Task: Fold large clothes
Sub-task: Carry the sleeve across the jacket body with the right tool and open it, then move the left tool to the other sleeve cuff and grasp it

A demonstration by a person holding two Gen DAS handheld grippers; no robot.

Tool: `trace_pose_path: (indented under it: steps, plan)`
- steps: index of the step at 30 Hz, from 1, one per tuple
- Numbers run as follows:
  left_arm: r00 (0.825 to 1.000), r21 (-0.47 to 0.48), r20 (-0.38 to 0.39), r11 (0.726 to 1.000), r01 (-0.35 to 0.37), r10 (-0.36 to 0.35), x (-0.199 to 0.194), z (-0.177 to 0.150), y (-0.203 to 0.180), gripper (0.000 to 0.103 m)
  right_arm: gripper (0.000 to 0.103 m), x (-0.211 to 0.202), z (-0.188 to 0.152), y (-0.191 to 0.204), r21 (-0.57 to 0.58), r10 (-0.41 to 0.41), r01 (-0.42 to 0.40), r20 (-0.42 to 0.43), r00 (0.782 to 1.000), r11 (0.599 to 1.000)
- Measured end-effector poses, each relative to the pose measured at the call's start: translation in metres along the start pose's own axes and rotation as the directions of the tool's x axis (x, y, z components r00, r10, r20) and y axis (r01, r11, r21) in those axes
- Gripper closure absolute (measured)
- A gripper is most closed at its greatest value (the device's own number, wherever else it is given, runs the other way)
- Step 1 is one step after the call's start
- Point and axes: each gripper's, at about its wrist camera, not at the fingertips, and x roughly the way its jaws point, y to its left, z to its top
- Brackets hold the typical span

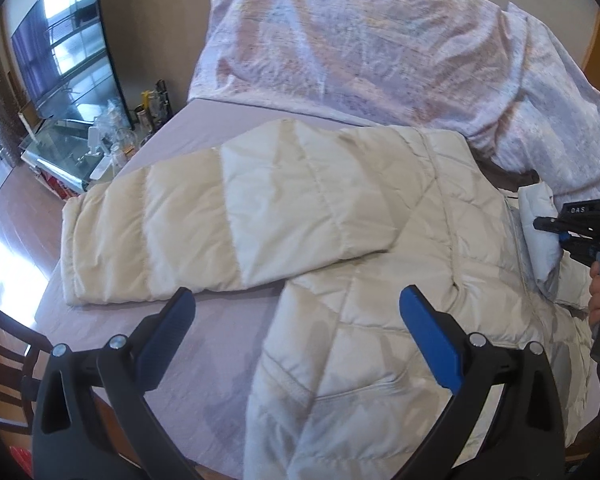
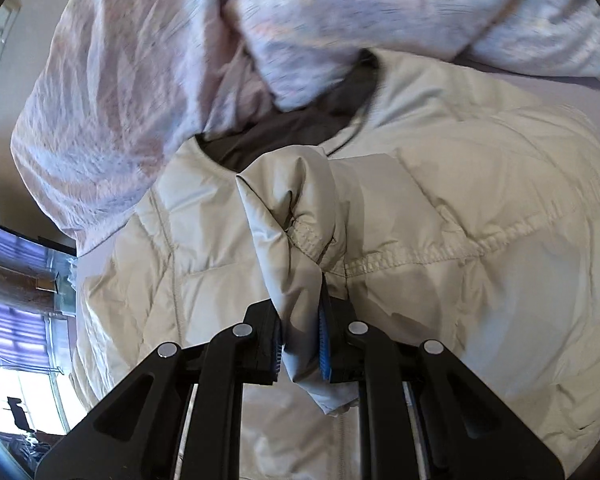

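The right gripper (image 2: pixel 301 348) pinches a sleeve cuff (image 2: pixel 300 216) of the cream quilted puffer jacket (image 1: pixel 360 208) on the bed w/ lilac sheet (image 1: pixel 204 344), prob. the sleeve-fold step. The left gripper (image 1: pixel 296 312) is spread, empty. Next, I judge: lay the cuff across the jacket body.

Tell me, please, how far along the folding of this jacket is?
Early. Done: the cream jacket lies spread on the bed. In hand: the right gripper is shut on a sleeve cuff, carrying it over the body. Left: the other sleeve lies stretched out flat, and the left gripper is open, empty.

Quilted jacket (image 1: pixel 340 208) faintly glossy; bedsheet (image 1: pixel 220 344) matt cloth
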Motion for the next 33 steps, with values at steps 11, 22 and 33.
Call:
trace_pose_path:
  steps: [11,22,33]
  plan:
    - [0.999,-0.046,-0.006,0.998,-0.053,0.053,0.003,-0.003,0.03,0.002,0.049,0.012,-0.007,0.031,-0.122,0.011,-0.013,-0.02,1.0,0.992]
    - [0.994,-0.041,-0.006,0.993,-0.111,0.111,0.01,0.002,0.048,0.002,0.048,0.01,0.003,0.012,-0.073,-0.109,0.11,0.019,0.994,0.991]
    - [0.99,-0.119,-0.038,0.983,-0.14,0.137,0.02,0.004,0.092,0.002,0.041,0.056,-0.024,0.035,-0.214,-0.299,0.289,-0.017,0.954,0.933]
